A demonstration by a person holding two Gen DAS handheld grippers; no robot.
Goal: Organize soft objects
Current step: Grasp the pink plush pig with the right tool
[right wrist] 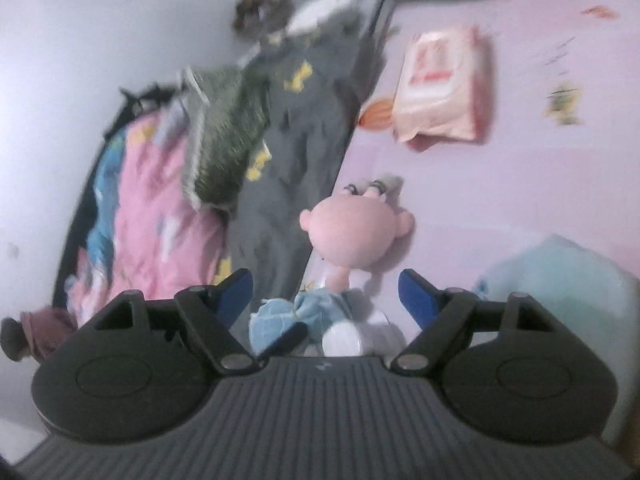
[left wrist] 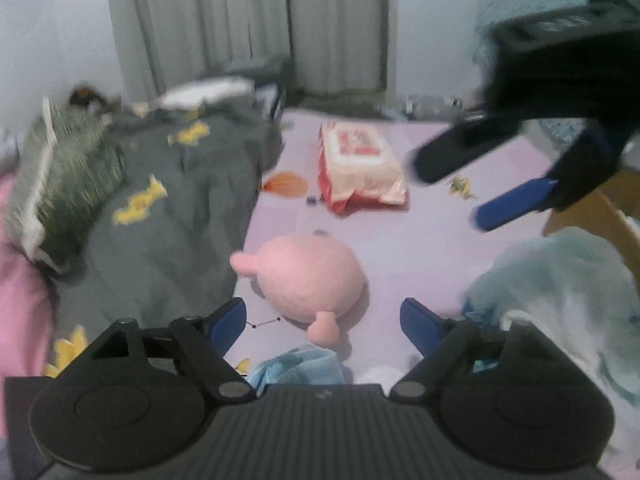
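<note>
A pink plush doll [left wrist: 308, 276] with a light blue dress lies on the pink mat, head away from me; it also shows in the right wrist view [right wrist: 352, 236]. My left gripper [left wrist: 323, 322] is open just above the doll, fingers either side of its neck. My right gripper [right wrist: 326, 292] is open over the doll's body; in the left wrist view it [left wrist: 452, 188] hovers open at the upper right. A light blue fluffy cloth [left wrist: 560, 292] lies to the right of the doll and also shows in the right wrist view [right wrist: 560, 280].
A grey blanket with yellow prints [left wrist: 168, 208] is heaped on the left beside a green pillow [left wrist: 60, 184]. A pack of wipes [left wrist: 360, 164] lies on the mat [left wrist: 420, 248] beyond the doll. A cardboard box [left wrist: 592, 216] stands at right. Curtains hang behind.
</note>
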